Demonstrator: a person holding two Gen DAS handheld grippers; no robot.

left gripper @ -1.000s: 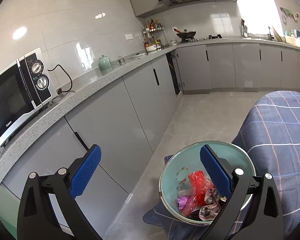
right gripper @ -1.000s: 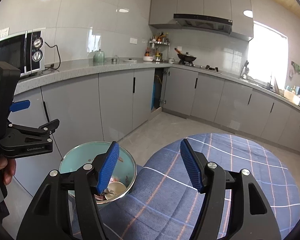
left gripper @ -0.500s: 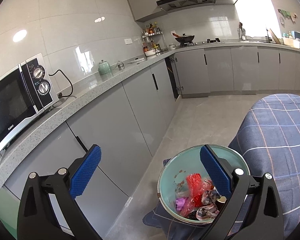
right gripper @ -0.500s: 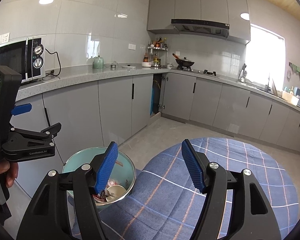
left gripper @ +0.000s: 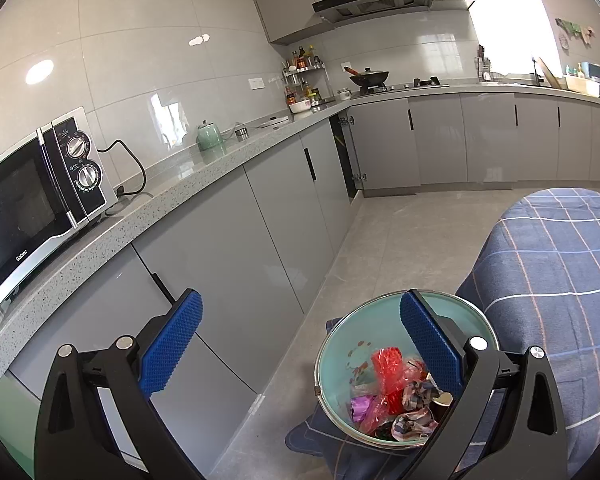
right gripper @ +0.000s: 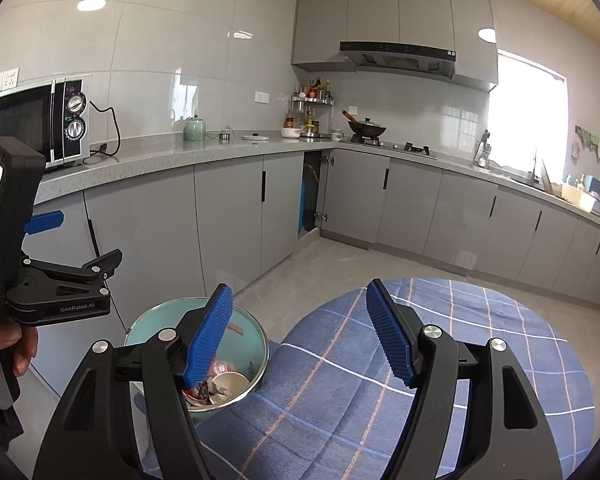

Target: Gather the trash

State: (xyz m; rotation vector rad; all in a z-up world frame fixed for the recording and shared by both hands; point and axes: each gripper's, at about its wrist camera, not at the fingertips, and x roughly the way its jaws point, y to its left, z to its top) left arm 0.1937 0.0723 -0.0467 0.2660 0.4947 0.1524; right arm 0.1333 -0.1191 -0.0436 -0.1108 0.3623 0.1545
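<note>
A teal round bin point(left gripper: 352, 344) stands on the floor by the table's left edge. It holds red plastic wrap point(left gripper: 388, 372), crumpled wrappers and a paper cup point(right gripper: 228, 386). The bin also shows in the right wrist view point(right gripper: 248, 340). My left gripper point(left gripper: 300, 344) is open and empty, raised above the bin with its right finger over it. My right gripper point(right gripper: 300, 336) is open and empty, raised above the table edge, its left finger over the bin. The left gripper point(right gripper: 80, 272) shows at the left of the right wrist view.
A round table with a blue checked cloth point(right gripper: 440, 344) fills the right foreground. Grey kitchen cabinets point(left gripper: 284, 208) with a speckled counter run along the left and back. A microwave point(left gripper: 32, 204), a green kettle point(left gripper: 210, 136) and a wok point(left gripper: 370, 77) stand on the counter.
Both grippers have risen and tilted up a little, so the bin and table sit lower in each view. Both stay open and empty.
</note>
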